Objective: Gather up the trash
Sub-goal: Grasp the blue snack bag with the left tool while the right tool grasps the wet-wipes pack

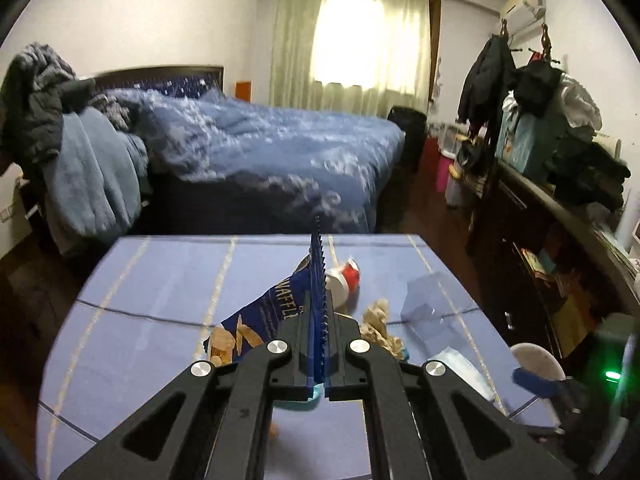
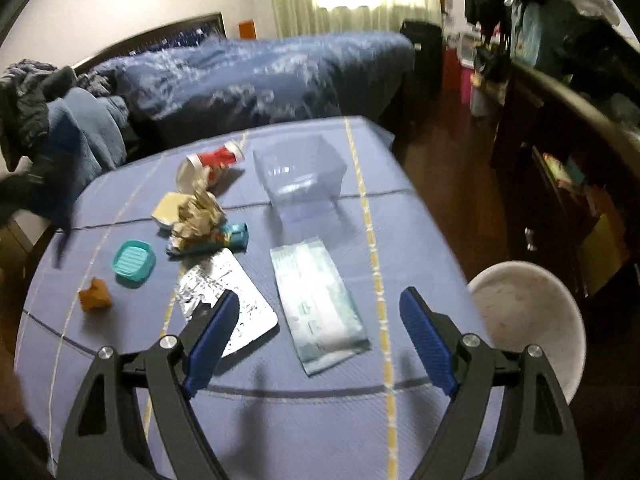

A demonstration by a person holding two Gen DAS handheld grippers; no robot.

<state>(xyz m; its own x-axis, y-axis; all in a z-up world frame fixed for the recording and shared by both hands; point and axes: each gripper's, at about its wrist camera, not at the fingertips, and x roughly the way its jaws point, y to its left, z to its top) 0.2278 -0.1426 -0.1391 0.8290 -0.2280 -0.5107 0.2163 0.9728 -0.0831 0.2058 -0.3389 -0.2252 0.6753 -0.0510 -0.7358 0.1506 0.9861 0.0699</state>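
Left claw is clamped on a blue snack bag (lifted above the tabletop); right claw is held apart.

At the frame's centre, the left gripper is clamped on a blue wafer bag. Behind it lies a tipped red-and-white cup; lower right, perhaps a face mask.

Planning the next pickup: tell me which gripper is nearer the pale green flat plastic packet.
Right. The right gripper hovers open just over the pale green packet; the left gripper is off to its left.
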